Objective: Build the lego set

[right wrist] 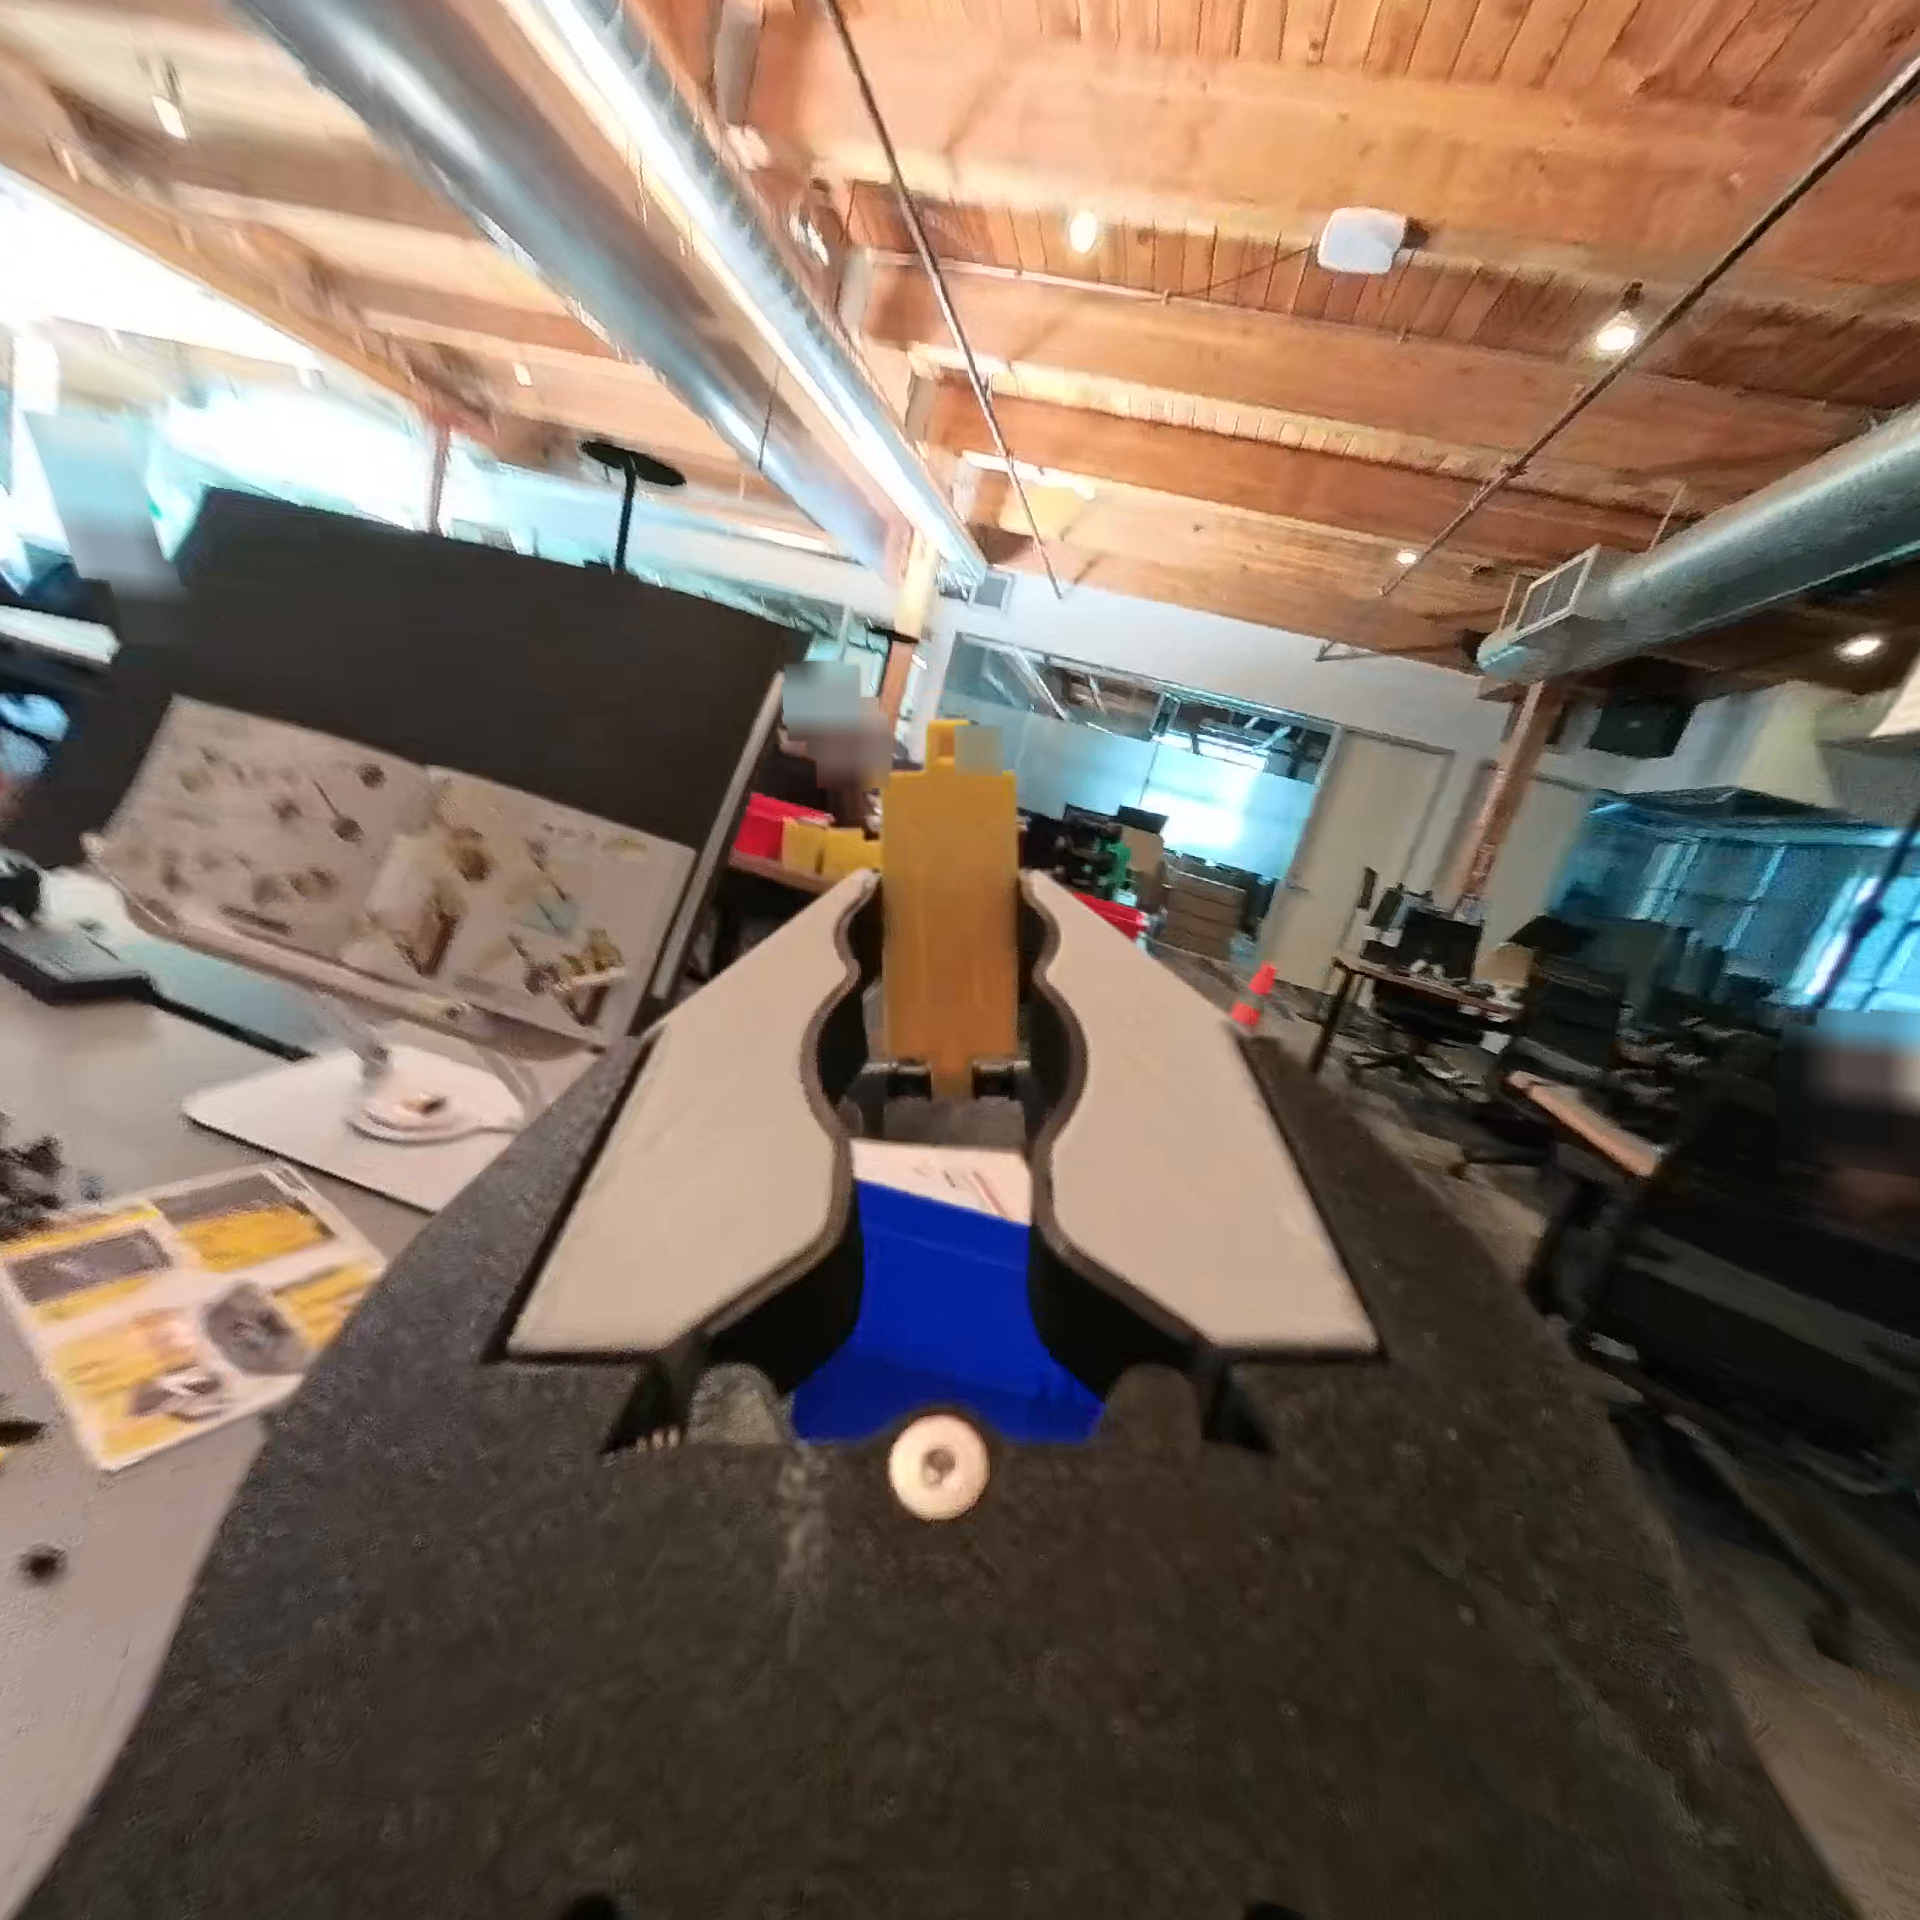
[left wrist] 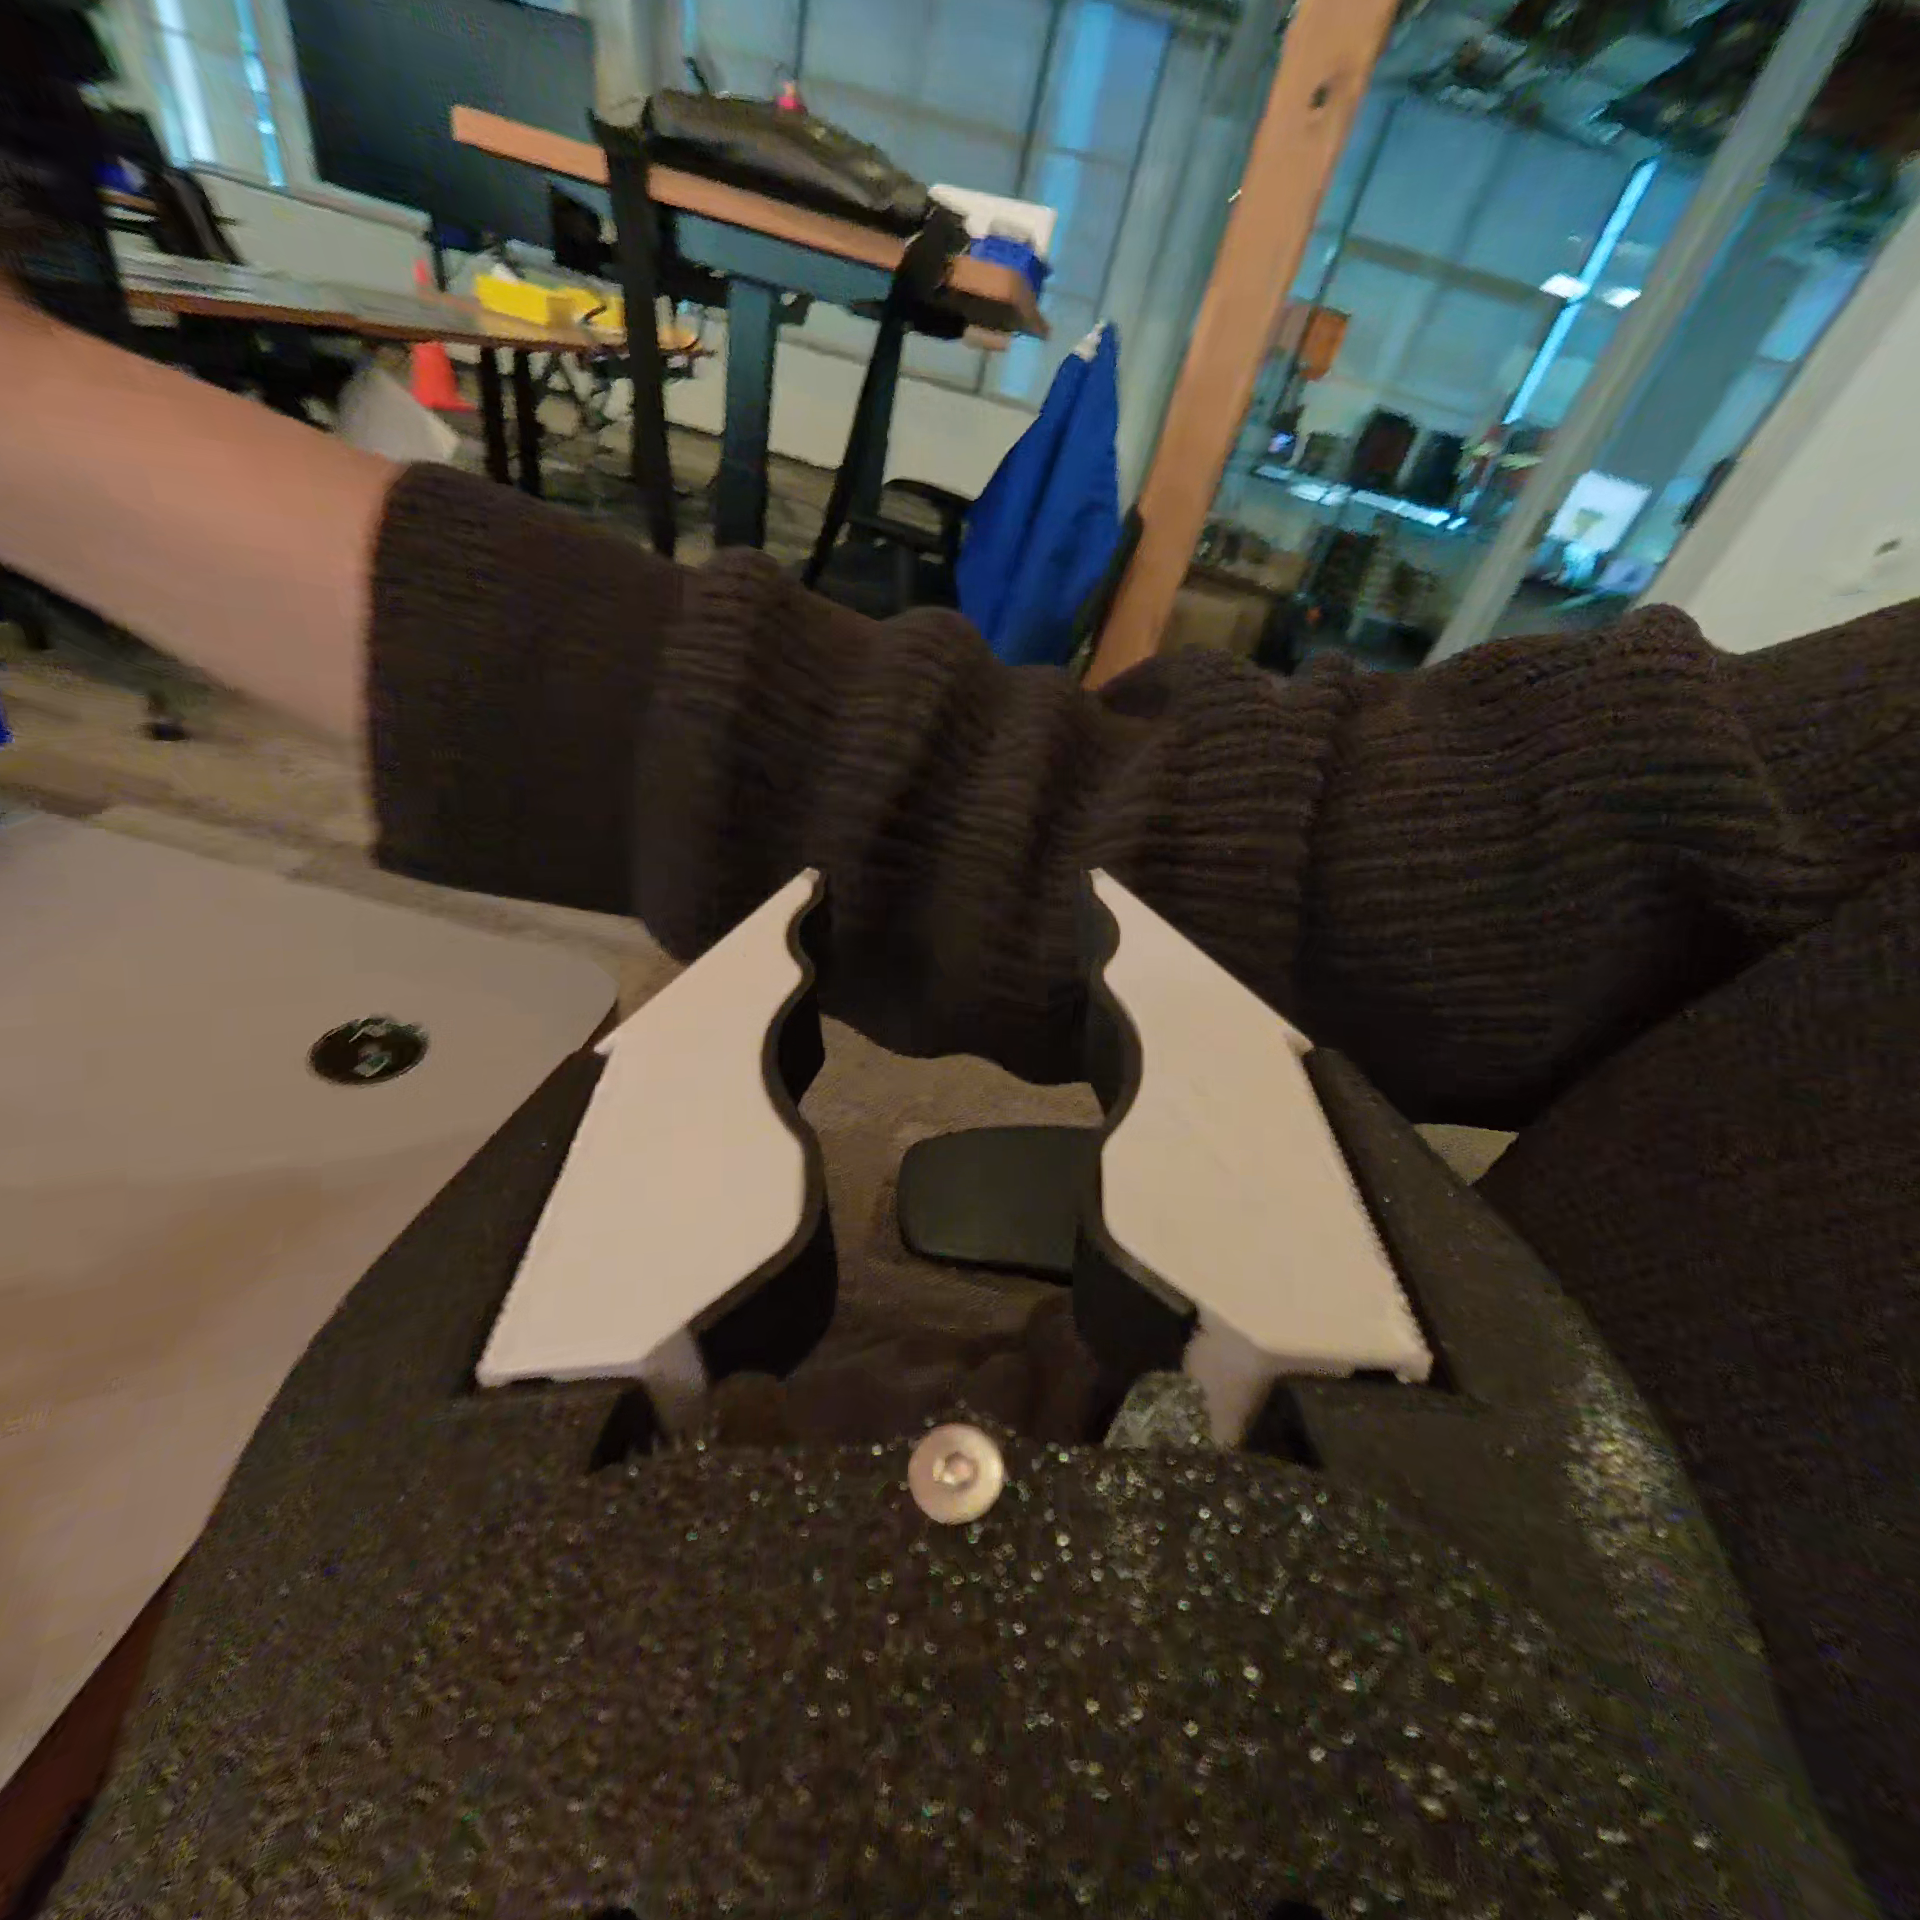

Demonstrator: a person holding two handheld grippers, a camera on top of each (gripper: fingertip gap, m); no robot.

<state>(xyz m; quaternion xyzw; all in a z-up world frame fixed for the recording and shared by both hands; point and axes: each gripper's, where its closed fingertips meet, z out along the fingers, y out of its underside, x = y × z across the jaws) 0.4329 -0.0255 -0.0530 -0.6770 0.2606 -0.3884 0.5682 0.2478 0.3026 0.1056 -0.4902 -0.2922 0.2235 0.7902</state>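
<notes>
Left fingers (left wrist: 717,1081) apart before ribbed knit sleeve (left wrist: 1039,790); right fingers (right wrist: 727,1132) clamped on flat yellow plastic piece (right wrist: 948,914)

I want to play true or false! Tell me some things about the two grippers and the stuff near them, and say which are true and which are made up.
1. The right gripper is clamped on a yellow flat part. True.
2. The left gripper holds a red ball. False: its fingers are apart with nothing between them; only a dark knitted sleeve lies just ahead.
3. A blue box shows below the right gripper. True.
4. The leaflet on the table is pink. False: it is yellow, black and white.
5. A blue cloth hangs in the room behind the sleeve. True.
</notes>
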